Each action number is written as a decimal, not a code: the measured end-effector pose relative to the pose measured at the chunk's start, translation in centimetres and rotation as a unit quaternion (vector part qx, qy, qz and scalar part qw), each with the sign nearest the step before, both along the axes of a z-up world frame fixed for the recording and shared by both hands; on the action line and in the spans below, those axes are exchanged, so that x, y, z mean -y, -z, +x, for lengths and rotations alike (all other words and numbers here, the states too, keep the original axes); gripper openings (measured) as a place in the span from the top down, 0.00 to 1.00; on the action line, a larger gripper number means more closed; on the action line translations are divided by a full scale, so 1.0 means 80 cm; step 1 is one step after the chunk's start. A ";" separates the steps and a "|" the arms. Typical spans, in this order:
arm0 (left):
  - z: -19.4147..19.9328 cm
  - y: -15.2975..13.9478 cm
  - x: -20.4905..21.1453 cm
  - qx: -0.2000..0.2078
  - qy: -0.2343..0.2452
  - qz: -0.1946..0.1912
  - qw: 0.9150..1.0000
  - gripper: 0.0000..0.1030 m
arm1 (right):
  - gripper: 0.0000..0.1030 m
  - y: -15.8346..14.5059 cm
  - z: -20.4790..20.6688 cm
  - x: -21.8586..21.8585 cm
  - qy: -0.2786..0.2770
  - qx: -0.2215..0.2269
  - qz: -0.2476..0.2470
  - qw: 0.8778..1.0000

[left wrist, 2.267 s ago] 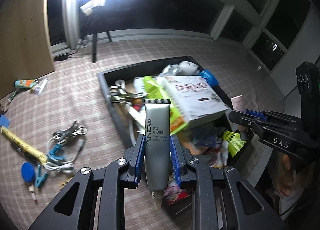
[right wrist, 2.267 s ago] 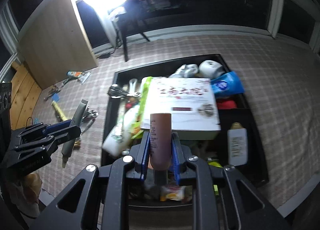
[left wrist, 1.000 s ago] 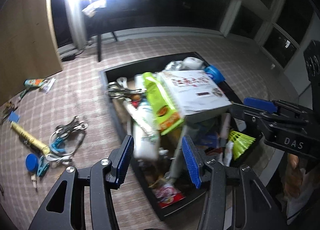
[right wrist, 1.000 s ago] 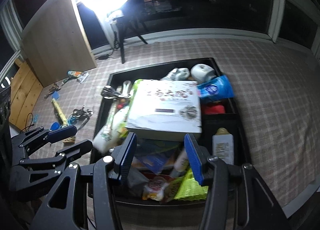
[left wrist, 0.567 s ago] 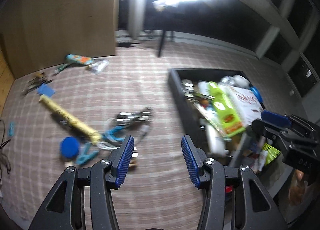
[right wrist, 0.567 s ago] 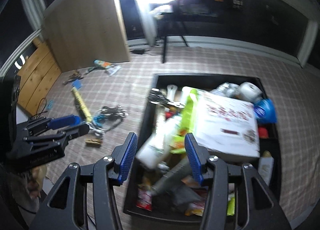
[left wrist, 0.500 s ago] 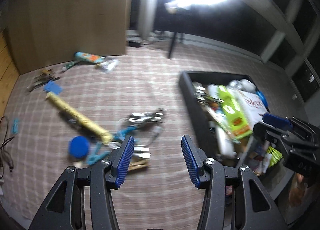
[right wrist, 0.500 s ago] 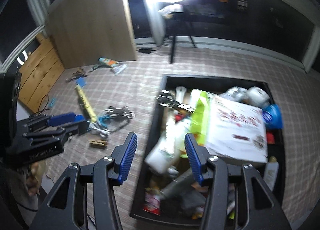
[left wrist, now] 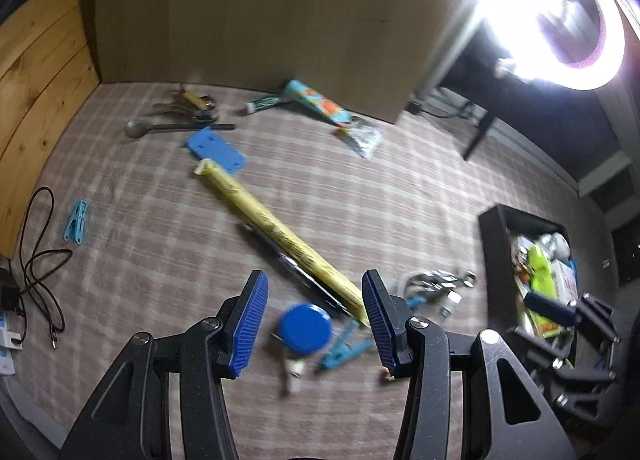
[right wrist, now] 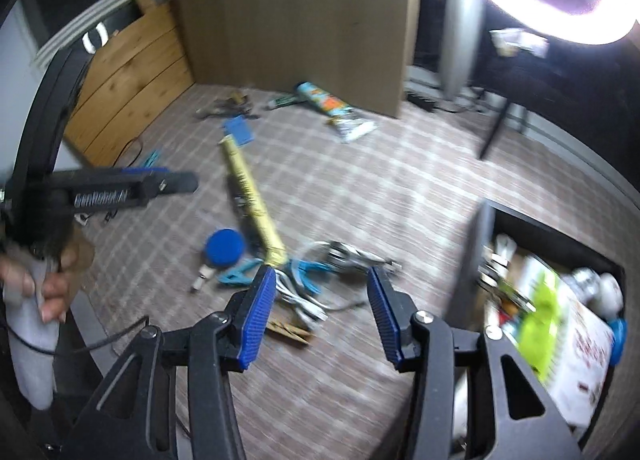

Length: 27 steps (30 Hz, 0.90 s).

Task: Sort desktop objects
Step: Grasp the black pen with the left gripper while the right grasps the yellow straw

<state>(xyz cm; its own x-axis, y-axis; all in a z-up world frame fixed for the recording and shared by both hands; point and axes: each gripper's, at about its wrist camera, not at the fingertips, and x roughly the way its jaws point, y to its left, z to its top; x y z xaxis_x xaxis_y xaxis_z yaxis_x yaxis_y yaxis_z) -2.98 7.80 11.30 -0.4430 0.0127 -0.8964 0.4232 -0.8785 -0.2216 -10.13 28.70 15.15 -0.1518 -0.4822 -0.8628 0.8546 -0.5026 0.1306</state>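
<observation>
My left gripper [left wrist: 312, 300] is open and empty above a round blue lid [left wrist: 305, 328] and the near end of a long yellow packet [left wrist: 276, 232]. My right gripper [right wrist: 322, 296] is open and empty above a tangle of white cable and blue clips [right wrist: 304, 280], with a wooden clothespin [right wrist: 288, 330] just below its left finger. The yellow packet [right wrist: 250, 196] and blue lid [right wrist: 224, 246] lie left of it. The black sorting box [right wrist: 480, 244], full of items, sits at the right; it also shows in the left wrist view [left wrist: 494, 260].
On the checked cloth lie a blue card [left wrist: 216, 150], a spoon [left wrist: 138, 128], a colourful tube [left wrist: 320, 106], a blue clothespin [left wrist: 76, 222] and a dark cable [left wrist: 40, 244]. A cardboard panel [left wrist: 260, 20] stands at the back. A ring light [left wrist: 560, 20] glares top right.
Both grippers let their tubes go into the box, opened, and swung left away from the box toward the loose items on the cloth.
</observation>
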 end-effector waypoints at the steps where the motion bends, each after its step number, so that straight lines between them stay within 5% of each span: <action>1: -0.002 0.005 0.008 0.003 -0.008 0.001 1.000 0.55 | 0.58 0.004 0.001 0.011 -0.005 0.003 0.004 1.000; 18: -0.037 0.106 0.039 0.047 -0.071 0.098 0.992 0.63 | 0.67 0.118 -0.008 0.147 -0.082 0.057 0.077 0.992; 27: -0.049 0.127 0.033 0.069 -0.084 0.091 0.990 0.71 | 0.73 0.141 -0.012 0.176 -0.113 0.065 0.087 0.988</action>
<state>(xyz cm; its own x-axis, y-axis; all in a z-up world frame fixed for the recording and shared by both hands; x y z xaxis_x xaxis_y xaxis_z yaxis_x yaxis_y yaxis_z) -6.93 5.18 1.10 -0.3266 0.1173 -0.9379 0.5964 -0.7442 -0.3007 -11.06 14.66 3.84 0.0597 -0.3346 -0.9405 0.9290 -0.3260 0.1750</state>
